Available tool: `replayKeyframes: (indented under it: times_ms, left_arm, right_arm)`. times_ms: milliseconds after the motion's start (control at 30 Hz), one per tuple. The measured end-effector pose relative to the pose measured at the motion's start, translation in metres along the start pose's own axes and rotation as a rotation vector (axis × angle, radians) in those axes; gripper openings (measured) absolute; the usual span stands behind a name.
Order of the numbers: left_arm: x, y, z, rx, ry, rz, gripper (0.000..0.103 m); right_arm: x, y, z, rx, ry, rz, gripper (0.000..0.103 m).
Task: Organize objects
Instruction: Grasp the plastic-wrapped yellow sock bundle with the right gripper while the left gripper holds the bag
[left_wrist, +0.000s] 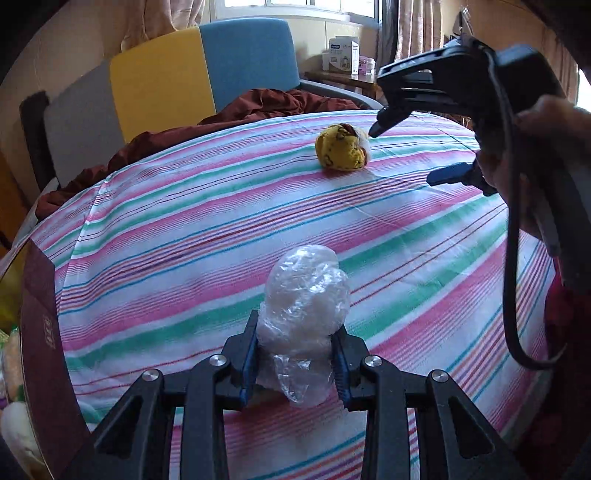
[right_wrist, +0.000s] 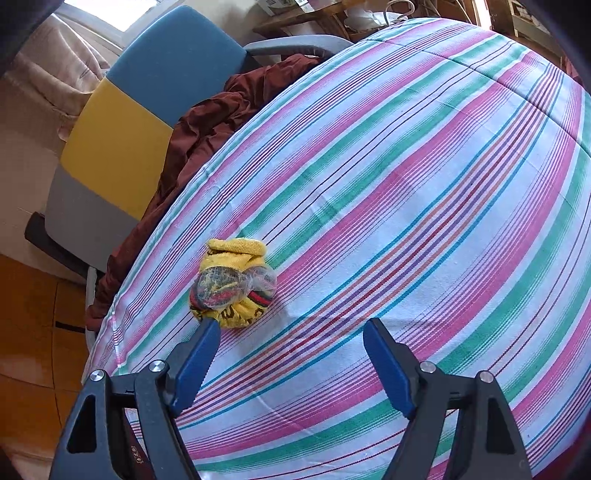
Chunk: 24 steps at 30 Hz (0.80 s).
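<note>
The left gripper (left_wrist: 295, 363) is clenched on a crumpled clear plastic bundle (left_wrist: 304, 295), lifted just over the striped cloth (left_wrist: 184, 229), probably to carry it towards the dark red box (left_wrist: 40, 332) at the left edge. The right gripper (right_wrist: 291, 354) stands spread with nothing between its fingers, one tip at the yellow knitted ball (right_wrist: 232, 284) far across the cloth, seemingly lining up a grab. What the plastic wraps is unclear, and the box is cut off, its contents blurred.
</note>
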<state>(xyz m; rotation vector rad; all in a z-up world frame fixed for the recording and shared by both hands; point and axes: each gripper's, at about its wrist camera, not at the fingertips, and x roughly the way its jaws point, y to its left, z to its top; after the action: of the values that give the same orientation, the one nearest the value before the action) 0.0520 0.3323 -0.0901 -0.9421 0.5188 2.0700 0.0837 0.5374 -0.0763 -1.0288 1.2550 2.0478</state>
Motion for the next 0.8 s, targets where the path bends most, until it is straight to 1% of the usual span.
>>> replayKeyframes:
  times_ms: [67, 133, 233, 400, 467, 600, 633, 667, 700, 733, 767, 800]
  left_arm:
    - [-0.001, -0.001, -0.004, 0.023, -0.031, 0.004, 0.034]
    - [-0.001, 0.001, -0.007, 0.017, -0.050, -0.007, 0.035]
    - [0.000, 0.007, -0.009, -0.006, -0.051, -0.034, 0.035]
    - [0.002, 0.014, -0.007, -0.041, -0.055, -0.079, 0.035]
    - [0.002, 0.016, -0.007, -0.048, -0.058, -0.089, 0.035]
    - [0.004, 0.019, -0.006, -0.064, -0.061, -0.109, 0.036]
    - [0.005, 0.019, -0.006, -0.068, -0.061, -0.114, 0.036]
    - [0.005, 0.020, -0.006, -0.072, -0.060, -0.120, 0.036]
    - [0.006, 0.020, -0.005, -0.077, -0.060, -0.125, 0.036]
    - [0.006, 0.021, -0.005, -0.081, -0.060, -0.129, 0.036]
    - [0.005, 0.021, -0.006, -0.083, -0.060, -0.132, 0.036]
    - [0.005, 0.020, -0.005, -0.084, -0.060, -0.133, 0.036]
  right_arm:
    - [0.001, 0.006, -0.001, -0.023, 0.001, 0.001, 0.081]
    - [0.002, 0.011, -0.003, -0.044, 0.003, 0.005, 0.081]
    - [0.002, 0.020, -0.007, -0.092, 0.013, -0.003, 0.081]
    - [0.009, 0.038, 0.002, -0.134, 0.015, -0.042, 0.081]
    - [0.017, 0.045, 0.010, -0.148, 0.012, -0.072, 0.081]
    - [0.042, 0.057, 0.020, -0.177, 0.049, -0.110, 0.081]
    - [0.048, 0.060, 0.020, -0.203, 0.054, -0.119, 0.077]
    - [0.053, 0.063, 0.018, -0.233, 0.061, -0.121, 0.054]
    - [0.057, 0.066, 0.016, -0.260, 0.072, -0.138, 0.048]
    - [0.057, 0.069, 0.012, -0.288, 0.064, -0.155, 0.047]
    - [0.055, 0.071, 0.007, -0.313, 0.065, -0.158, 0.044]
    - [0.054, 0.072, 0.002, -0.332, 0.077, -0.150, 0.043]
